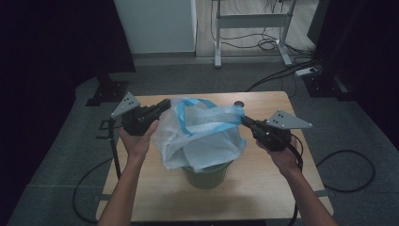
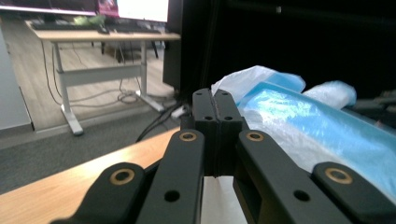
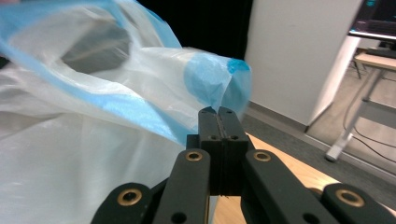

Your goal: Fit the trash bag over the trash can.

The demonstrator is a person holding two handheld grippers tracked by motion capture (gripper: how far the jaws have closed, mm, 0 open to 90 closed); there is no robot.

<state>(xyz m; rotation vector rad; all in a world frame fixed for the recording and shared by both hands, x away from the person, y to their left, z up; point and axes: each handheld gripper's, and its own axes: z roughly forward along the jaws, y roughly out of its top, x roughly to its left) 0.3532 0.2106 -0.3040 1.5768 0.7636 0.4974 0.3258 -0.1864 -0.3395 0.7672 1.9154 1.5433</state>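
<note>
On top of the wooden table [image 1: 263,188] stands a small green bin [image 1: 205,175]. A thin plastic bag [image 1: 202,136], white with blue edges, sits in the bin and puffs up high above it. The bag is pulled wide between two grippers.

At the bag's left side, the left gripper [image 1: 162,105] pinches the bag's edge. From the left gripper view, its black jaws are pressed tight together, and the bag [image 2: 299,126] lies just to the right of them, touching them, with a white bit showing below the tips. The person's left hand [image 1: 139,141] holds this gripper low over the table.

At the bag's right side, the right gripper [image 1: 242,117] pinches the other edge. From the right gripper view, its jaws are squeezed together on a blue corner of the bag [image 3: 93,116], which rises up and spreads off to the left. The person's right hand [image 1: 282,157] holds it.

Both grippers are about level with the bag's top, well apart, with the bag and bin between them. A small dark round thing [image 1: 239,103] lies on the table behind the bag.
</note>
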